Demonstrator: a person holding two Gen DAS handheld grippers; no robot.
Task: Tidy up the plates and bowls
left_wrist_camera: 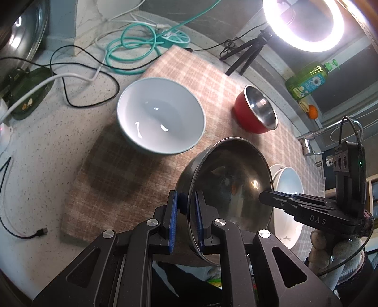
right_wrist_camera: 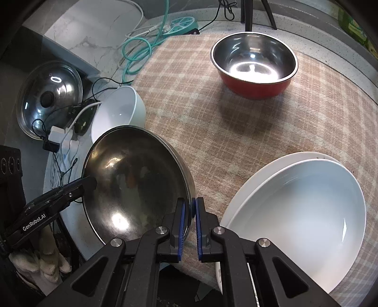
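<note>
A dark steel bowl (left_wrist_camera: pixel 231 179) is held in the air above the checked cloth (left_wrist_camera: pixel 179 70), tilted on edge. My left gripper (left_wrist_camera: pixel 186 212) is shut on its rim on one side. My right gripper (right_wrist_camera: pixel 190 219) is shut on the rim (right_wrist_camera: pixel 141 179) on the other side; it also shows in the left wrist view (left_wrist_camera: pixel 267 196). A white bowl (left_wrist_camera: pixel 160 118) sits on the cloth to the left. A red bowl with a steel inside (right_wrist_camera: pixel 254 63) stands at the far side. A white bowl stacked in a white plate (right_wrist_camera: pixel 302 210) lies at the right.
A glass pot lid (right_wrist_camera: pixel 49 99) leans at the left wall. Teal and black cables (left_wrist_camera: pixel 132 47) and a power strip (left_wrist_camera: pixel 177 37) lie behind the cloth. A ring light on a tripod (left_wrist_camera: pixel 304 21) and a green bottle (left_wrist_camera: pixel 307 80) stand at the back right, a tap (left_wrist_camera: pixel 309 141) beyond.
</note>
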